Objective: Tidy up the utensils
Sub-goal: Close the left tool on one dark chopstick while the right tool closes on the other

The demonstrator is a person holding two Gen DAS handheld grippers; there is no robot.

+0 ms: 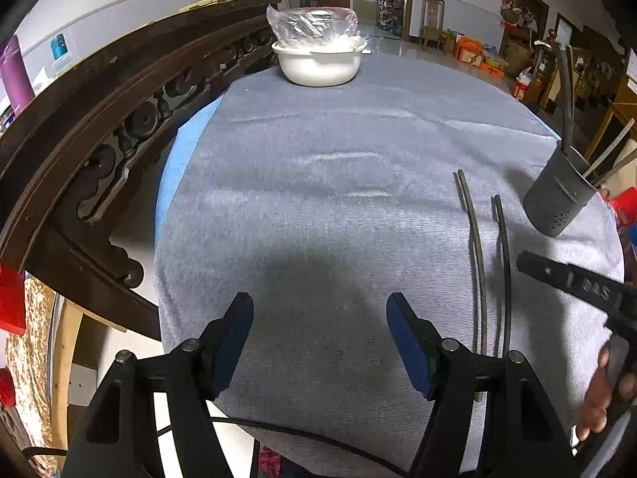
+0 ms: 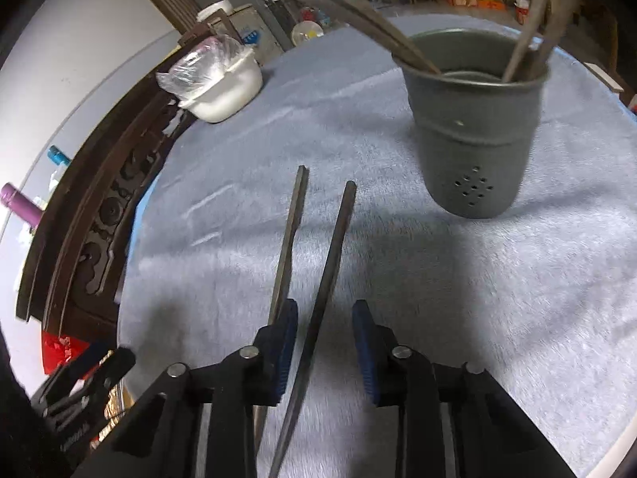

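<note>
Two dark chopsticks lie side by side on the grey cloth: the left chopstick and the right chopstick. A grey utensil cup stands beyond them with several chopsticks inside. My right gripper is open, low over the cloth, and the right chopstick runs between its blue pads; the left chopstick passes under the left pad. My left gripper is open and empty over bare cloth, to the left of the chopsticks.
A white bowl with a plastic bag on it sits at the table's far edge. A carved dark wooden bench back runs along the left side. The cloth-covered table drops off at the right.
</note>
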